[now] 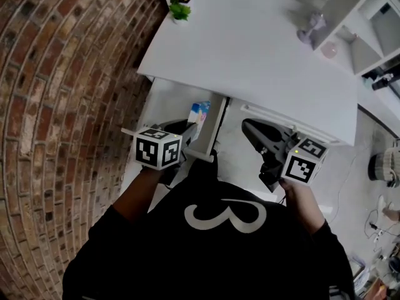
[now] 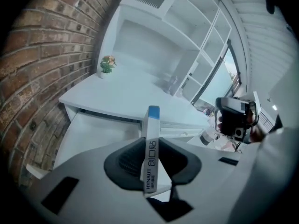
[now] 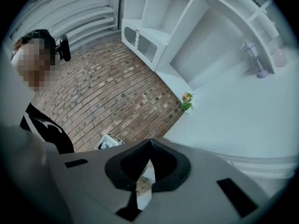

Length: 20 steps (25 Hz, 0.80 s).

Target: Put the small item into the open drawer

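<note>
A slim white box with a blue end stands upright between the pads of my left gripper, which is shut on it. In the head view this box hangs over the open white drawer under the left end of the desk, and the left gripper points down toward it. The drawer's bare floor lies just beyond the box. My right gripper hovers right of the drawer, in front of the desk's edge. Its jaws meet at the tips with nothing between them.
The white desk top carries a small potted plant at its far left corner and a lavender ornament near white shelving. A brick wall runs close along the drawer's left side. Cluttered floor lies to the right.
</note>
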Available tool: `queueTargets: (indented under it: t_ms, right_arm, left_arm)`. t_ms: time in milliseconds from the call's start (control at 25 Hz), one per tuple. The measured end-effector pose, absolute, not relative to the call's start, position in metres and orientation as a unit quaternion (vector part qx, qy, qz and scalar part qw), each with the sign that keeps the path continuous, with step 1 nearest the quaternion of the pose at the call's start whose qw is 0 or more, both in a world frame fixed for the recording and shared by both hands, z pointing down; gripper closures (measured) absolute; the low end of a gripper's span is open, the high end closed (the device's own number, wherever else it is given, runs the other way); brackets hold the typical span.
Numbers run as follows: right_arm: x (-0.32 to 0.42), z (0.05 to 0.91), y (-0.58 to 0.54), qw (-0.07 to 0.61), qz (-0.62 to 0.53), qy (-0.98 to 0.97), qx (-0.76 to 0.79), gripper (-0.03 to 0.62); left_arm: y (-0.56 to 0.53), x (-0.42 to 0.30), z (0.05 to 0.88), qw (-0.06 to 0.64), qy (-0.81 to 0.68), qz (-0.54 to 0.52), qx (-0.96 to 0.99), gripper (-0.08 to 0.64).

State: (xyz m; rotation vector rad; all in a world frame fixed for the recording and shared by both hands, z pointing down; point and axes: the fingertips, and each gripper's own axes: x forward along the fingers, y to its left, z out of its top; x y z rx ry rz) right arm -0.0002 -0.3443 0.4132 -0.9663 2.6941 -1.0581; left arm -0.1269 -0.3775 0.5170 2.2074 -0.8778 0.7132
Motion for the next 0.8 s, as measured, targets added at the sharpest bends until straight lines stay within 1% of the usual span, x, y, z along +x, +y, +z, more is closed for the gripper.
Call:
queueTargets:
  t_ms: [520,800]
  right_arm:
    - [0.033,0.435,-0.355,0.064,-0.378,0.845,-0.371,0.581]
    - [0.048,0.446,-0.356,0.066,-0.389,0.830,-0.394,0.581]
  left_arm:
    - [-0.419,-0.117,0.612,0.347,-0.304,0.372,0.806,0.472]
    - [-0.435,-0.113,0.660,0.334,-0.288,0.424,0.791,0.472]
